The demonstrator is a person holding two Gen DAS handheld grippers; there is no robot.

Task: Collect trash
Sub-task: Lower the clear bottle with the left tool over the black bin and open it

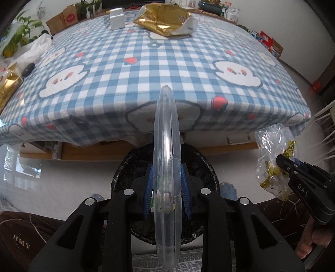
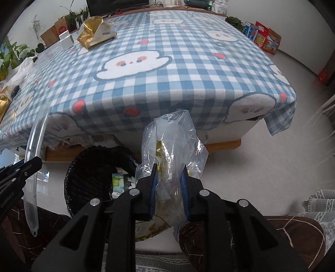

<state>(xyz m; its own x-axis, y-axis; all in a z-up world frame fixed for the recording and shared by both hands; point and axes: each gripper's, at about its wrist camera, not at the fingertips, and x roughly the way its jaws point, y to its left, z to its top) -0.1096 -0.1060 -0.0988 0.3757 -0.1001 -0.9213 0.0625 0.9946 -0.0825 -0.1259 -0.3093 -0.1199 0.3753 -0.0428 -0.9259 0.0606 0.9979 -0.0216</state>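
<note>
My left gripper (image 1: 166,184) is shut on a clear plastic lid (image 1: 166,159), held on edge above a bin lined with a black bag (image 1: 201,167). The lid also shows in the right wrist view (image 2: 34,150). My right gripper (image 2: 168,180) is shut on a crumpled clear plastic bag (image 2: 173,138) with gold wrappers inside. This bag shows in the left wrist view (image 1: 274,159), to the right of the bin. The bin (image 2: 90,167) sits on the floor below the table edge and holds a green-and-white carton (image 2: 120,183).
A table with a blue checked cloth (image 1: 146,69) stands ahead. On it lie a gold foil bag (image 1: 165,18), a white box (image 1: 116,18) and a white plastic bag (image 1: 31,52). Plants and cartons line the far wall. Brown cushions lie below the grippers.
</note>
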